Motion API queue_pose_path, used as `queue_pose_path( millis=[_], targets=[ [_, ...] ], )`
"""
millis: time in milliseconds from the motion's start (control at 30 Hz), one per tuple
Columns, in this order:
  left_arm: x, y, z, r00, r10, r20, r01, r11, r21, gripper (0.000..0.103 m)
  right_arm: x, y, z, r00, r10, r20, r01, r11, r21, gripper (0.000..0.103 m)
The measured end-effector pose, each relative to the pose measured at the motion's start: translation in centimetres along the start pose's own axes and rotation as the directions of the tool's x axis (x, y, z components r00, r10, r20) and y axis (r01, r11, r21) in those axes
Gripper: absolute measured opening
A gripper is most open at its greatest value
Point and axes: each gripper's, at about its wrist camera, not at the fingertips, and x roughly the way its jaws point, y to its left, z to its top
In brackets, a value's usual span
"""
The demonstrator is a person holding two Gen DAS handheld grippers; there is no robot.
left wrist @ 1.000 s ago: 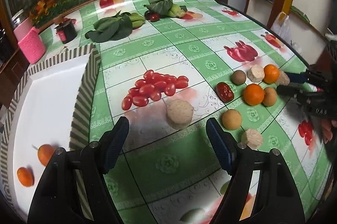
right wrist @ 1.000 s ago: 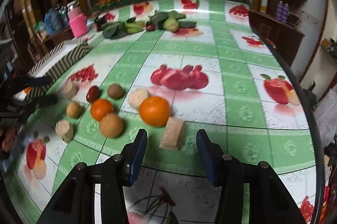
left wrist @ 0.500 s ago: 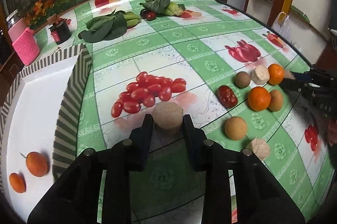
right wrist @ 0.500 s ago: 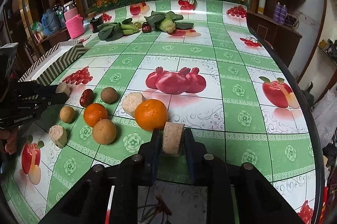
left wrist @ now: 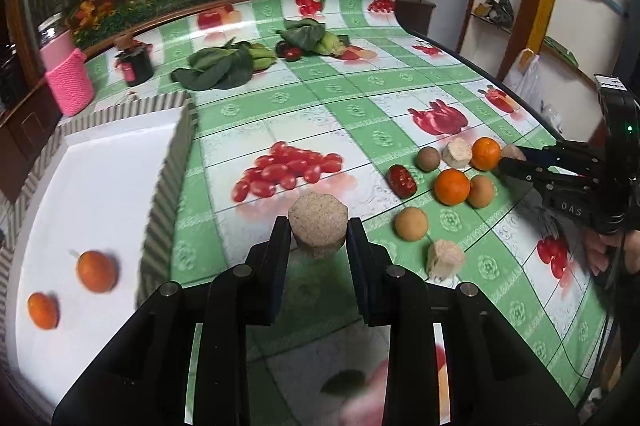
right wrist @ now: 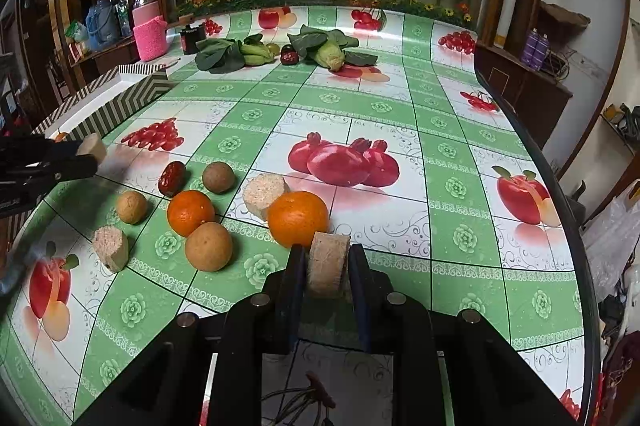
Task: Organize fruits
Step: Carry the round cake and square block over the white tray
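Both tongs clamped on grainy beige pucks.
Left gripper [left wrist: 319,240] pinches a rough octagonal puck [left wrist: 318,224] beside the white tray [left wrist: 120,186]; only this view shows two oranges [left wrist: 97,271] inside. Right gripper [right wrist: 327,268] squeezes a fibrous disc [right wrist: 327,264] touching a glossy orange [right wrist: 297,218], well right of the tray.

1. The right gripper's fingers [left wrist: 516,168] are hiding most of a tan piece [left wrist: 513,151].
2. Motion blur is smearing the tray wall [left wrist: 160,226].
3. The picture edge is cutting off the person's hand [left wrist: 608,252].
4. Shelf items [left wrist: 496,8] are appearing too small to identify.
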Motion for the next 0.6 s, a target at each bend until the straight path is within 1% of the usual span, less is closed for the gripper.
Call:
queue_pose_path(
  millis=[67,133,267,367,433,600],
  targets=[
    [-0.7,0.3,-0.2,1.000,0.006,0.011,-0.006,1.000,-0.011,0.027,-0.4,0.1,0.0,1.000,-0.021,0.020,0.021,1.000,-0.001,0.021],
    [-1.7,0.8,-0.3,0.999,0.026,0.026,-0.025,0.999,-0.027,0.027,-0.9,0.2,-0.1,0.998,-0.043,0.043,0.043,0.999,-0.001,0.021],
    [-3.3,1.7,-0.4,0.998,0.041,0.054,-0.038,0.998,-0.056,0.027,-1.9,0.3,-0.1,0.995,-0.068,0.068,0.064,0.996,0.059,0.021],
    [-4.0,2.5,-0.6,0.997,0.051,0.053,-0.047,0.996,-0.074,0.027,-3.0,0.8,0.3,0.993,-0.057,0.103,0.047,0.995,0.092,0.021],
    [-4.1,3.1,-0.8,0.997,0.064,0.045,-0.060,0.995,-0.082,0.027,-3.5,1.4,0.7,0.993,-0.034,0.115,0.023,0.995,0.097,0.021],
    [-4.4,5.4,-2.0,0.995,0.103,0.012,-0.101,0.988,-0.117,0.027,-3.3,4.3,1.9,0.994,0.010,0.111,-0.016,0.998,0.053,0.021]
  ],
)
